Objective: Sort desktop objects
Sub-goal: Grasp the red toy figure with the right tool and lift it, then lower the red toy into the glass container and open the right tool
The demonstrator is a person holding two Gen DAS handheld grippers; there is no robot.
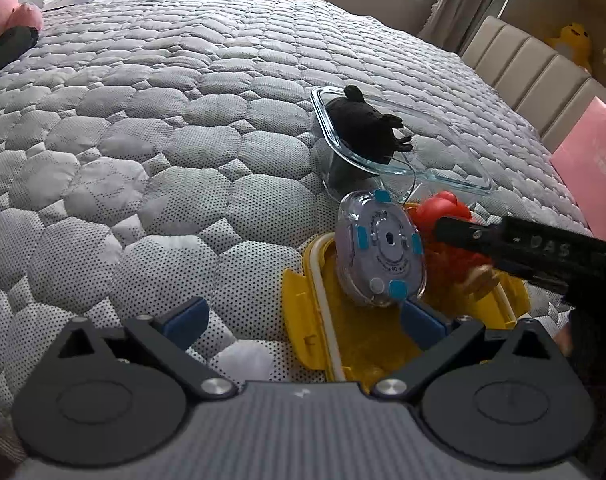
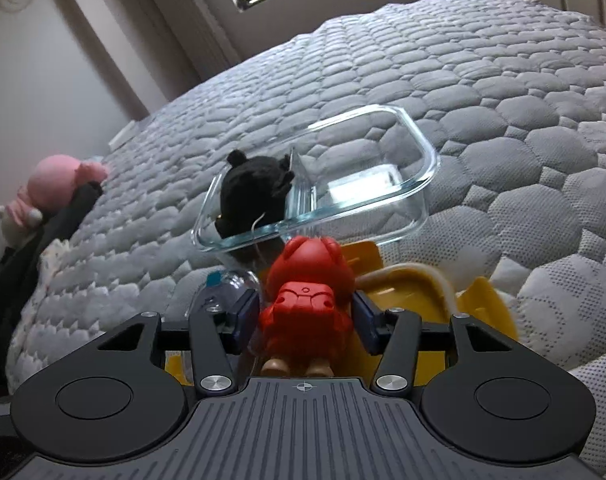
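Observation:
A red toy figure (image 2: 307, 300) sits between the blue pads of my right gripper (image 2: 305, 316), which is shut on it above a yellow lid (image 2: 415, 292). In the left wrist view the red figure (image 1: 443, 216) and the right gripper's black finger (image 1: 523, 244) hang over the yellow lid (image 1: 315, 320). A clear round disc with blue tabs (image 1: 381, 248) stands tilted on the lid. My left gripper (image 1: 303, 320) is open and empty, just before the lid. A clear glass dish (image 1: 403, 148) behind holds a black plush toy (image 1: 363, 124), which also shows in the right wrist view (image 2: 255, 192).
All lies on a grey quilted mattress (image 1: 163, 140). A pink plush (image 2: 59, 184) and dark cloth lie at the far edge. A padded beige headboard (image 1: 535, 68) and a pink bag (image 1: 595, 152) stand to the right.

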